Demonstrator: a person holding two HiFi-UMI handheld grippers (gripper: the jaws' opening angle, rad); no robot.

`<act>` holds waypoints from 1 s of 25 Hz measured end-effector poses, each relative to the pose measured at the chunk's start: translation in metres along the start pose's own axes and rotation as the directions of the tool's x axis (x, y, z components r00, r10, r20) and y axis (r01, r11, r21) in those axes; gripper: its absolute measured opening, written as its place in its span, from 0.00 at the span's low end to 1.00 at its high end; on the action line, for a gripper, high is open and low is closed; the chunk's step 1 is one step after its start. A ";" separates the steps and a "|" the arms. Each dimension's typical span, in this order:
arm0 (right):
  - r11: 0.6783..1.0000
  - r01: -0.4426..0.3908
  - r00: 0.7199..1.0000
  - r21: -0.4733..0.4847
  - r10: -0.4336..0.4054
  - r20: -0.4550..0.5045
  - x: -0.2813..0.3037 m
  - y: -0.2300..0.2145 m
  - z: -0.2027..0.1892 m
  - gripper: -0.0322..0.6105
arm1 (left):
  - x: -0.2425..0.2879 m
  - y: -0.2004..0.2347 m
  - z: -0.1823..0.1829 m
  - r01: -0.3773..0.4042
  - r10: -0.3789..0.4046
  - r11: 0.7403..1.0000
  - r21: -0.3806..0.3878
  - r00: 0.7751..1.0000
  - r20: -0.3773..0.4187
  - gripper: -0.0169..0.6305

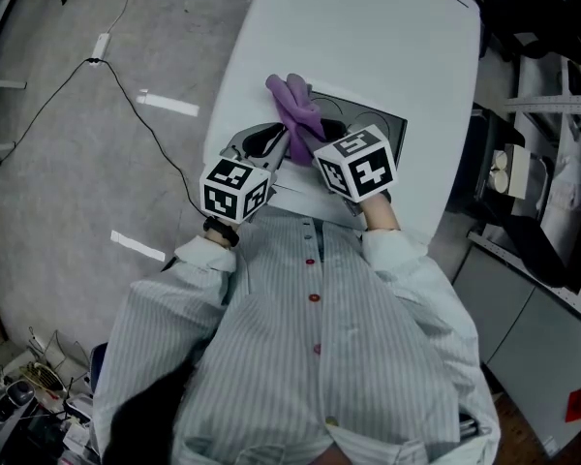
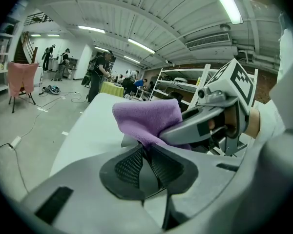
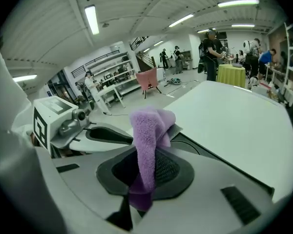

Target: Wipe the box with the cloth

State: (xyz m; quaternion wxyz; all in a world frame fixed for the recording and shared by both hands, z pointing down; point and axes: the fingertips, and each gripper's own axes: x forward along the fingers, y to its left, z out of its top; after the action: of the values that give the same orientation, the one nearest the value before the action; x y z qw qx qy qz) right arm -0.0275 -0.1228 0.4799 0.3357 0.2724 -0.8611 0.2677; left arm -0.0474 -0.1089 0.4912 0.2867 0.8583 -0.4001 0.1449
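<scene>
Right gripper [image 3: 149, 155] is clamped on the purple cloth [image 1: 295, 111], which stands bunched up above its jaws. Left gripper [image 2: 147, 147] has its jaws together, nipping the cloth's lower edge. Both grippers are tucked close to the person's chest, over the dark box [image 1: 376, 124] on the white table [image 1: 368, 27].

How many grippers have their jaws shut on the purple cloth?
2. The left gripper pinches an edge of the purple cloth; the right gripper clamps a hanging fold. Both are over the white table.
</scene>
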 end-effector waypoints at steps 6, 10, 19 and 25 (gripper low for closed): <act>0.998 0.054 0.998 -0.045 -0.056 -0.040 0.015 -0.001 -0.004 0.13 | -0.003 0.006 0.003 0.002 -0.002 1.000 -0.002 1.000 0.000 0.09; 0.993 0.071 0.995 -0.090 -0.076 -0.059 0.017 0.000 -0.003 0.13 | -0.004 0.008 0.004 -0.003 0.003 1.000 -0.002 1.000 0.002 0.09; 0.990 0.112 0.990 -0.081 -0.118 -0.082 0.006 -0.018 -0.015 0.13 | -0.001 0.005 0.001 -0.008 0.008 1.000 -0.002 1.000 -0.004 0.09; 0.987 0.149 0.985 -0.060 -0.154 -0.084 -0.011 -0.039 -0.027 0.13 | 0.001 0.005 -0.001 -0.013 0.013 1.000 -0.005 1.000 -0.014 0.10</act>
State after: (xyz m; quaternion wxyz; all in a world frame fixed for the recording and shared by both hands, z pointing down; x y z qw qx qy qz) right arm 0.0160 -0.1293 0.5003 0.4001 0.3158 -0.8290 0.2300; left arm -0.0510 -0.1119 0.4941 0.2906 0.8540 -0.4041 0.1516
